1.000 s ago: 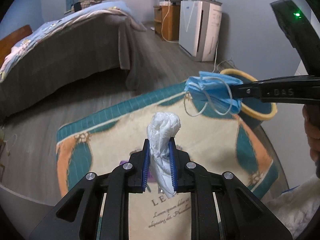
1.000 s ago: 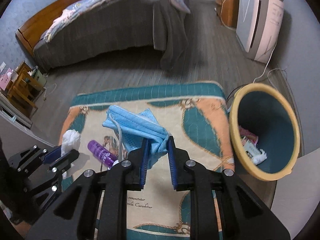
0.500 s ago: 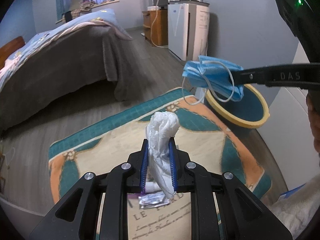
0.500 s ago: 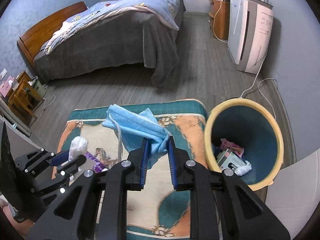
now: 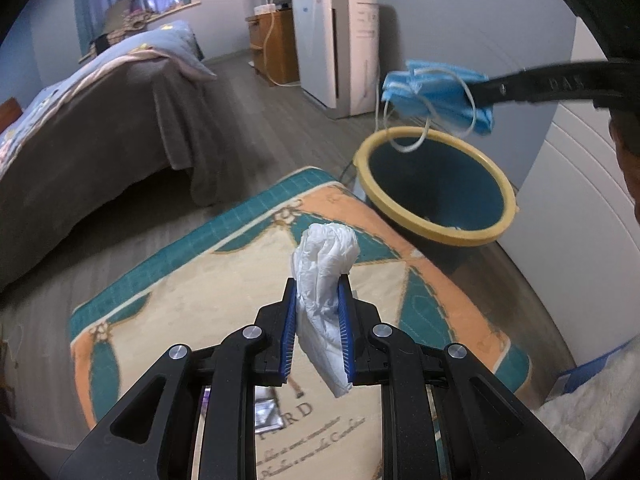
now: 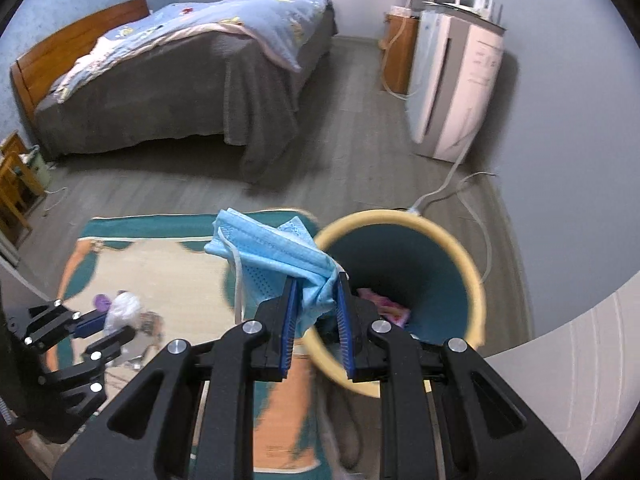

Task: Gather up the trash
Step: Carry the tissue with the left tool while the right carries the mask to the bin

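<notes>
My left gripper (image 5: pixel 317 288) is shut on a crumpled white tissue (image 5: pixel 324 264) and holds it above the patterned rug (image 5: pixel 192 296). My right gripper (image 6: pixel 316 284) is shut on a blue face mask (image 6: pixel 272 248), held just above the near rim of the teal bin with a yellow rim (image 6: pixel 476 280). In the left wrist view the mask (image 5: pixel 436 96) hangs over the bin (image 5: pixel 436 184), its ear loops dangling. Pink trash (image 6: pixel 384 308) lies inside the bin. The left gripper (image 6: pixel 108 328) with the tissue (image 6: pixel 122 308) shows at the lower left of the right wrist view.
A purple bottle (image 6: pixel 102 302) and a small wrapper (image 5: pixel 266 416) lie on the rug. A bed (image 6: pixel 180 80) stands behind, a white appliance (image 6: pixel 456 88) with a cable against the right wall, and a white cabinet front (image 5: pixel 580 220) to the right of the bin.
My right gripper has carried the mask to the right, from over the rug to above the bin. My left gripper has moved toward the bin with the tissue.
</notes>
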The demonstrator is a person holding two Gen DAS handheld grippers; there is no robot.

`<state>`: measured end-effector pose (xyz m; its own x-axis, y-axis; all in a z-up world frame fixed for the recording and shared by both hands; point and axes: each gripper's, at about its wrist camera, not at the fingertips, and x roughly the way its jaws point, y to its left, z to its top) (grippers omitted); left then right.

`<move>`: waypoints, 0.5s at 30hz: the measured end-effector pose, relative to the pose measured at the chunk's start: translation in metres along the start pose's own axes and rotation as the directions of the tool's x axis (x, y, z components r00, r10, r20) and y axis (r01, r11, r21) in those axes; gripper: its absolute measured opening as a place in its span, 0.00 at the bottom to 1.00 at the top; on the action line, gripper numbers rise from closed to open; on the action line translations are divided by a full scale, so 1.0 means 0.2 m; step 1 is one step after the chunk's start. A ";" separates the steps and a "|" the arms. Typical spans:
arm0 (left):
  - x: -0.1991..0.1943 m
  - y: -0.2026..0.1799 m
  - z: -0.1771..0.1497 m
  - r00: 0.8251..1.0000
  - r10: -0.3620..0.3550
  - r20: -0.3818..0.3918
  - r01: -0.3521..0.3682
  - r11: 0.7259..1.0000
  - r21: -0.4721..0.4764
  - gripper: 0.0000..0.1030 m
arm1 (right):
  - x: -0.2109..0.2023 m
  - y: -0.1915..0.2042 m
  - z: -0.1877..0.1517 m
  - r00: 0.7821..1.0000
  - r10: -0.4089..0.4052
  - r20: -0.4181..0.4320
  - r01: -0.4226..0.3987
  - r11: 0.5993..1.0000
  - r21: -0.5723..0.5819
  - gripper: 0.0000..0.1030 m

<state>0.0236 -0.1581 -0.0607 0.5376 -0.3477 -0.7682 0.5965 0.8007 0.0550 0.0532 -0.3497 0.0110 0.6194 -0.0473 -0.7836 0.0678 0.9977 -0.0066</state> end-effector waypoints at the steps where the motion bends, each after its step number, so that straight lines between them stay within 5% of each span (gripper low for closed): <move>1: 0.01 -0.02 0.00 1.000 -0.007 -0.008 0.007 1.000 0.002 0.19 | 0.00 -0.04 0.00 1.000 -0.010 -0.001 0.010 1.000 0.014 0.17; 15: 0.10 -0.25 0.23 0.997 -0.075 0.021 0.073 0.995 0.072 0.19 | 0.14 -0.39 -0.06 0.995 -0.082 -0.062 0.091 0.980 0.177 0.17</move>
<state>0.0322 -0.2282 -0.0491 0.5038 -0.4166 -0.7567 0.6758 0.7357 0.0449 0.0567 -0.4275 -0.0178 0.5621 -0.1255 -0.8175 0.2616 0.9647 0.0318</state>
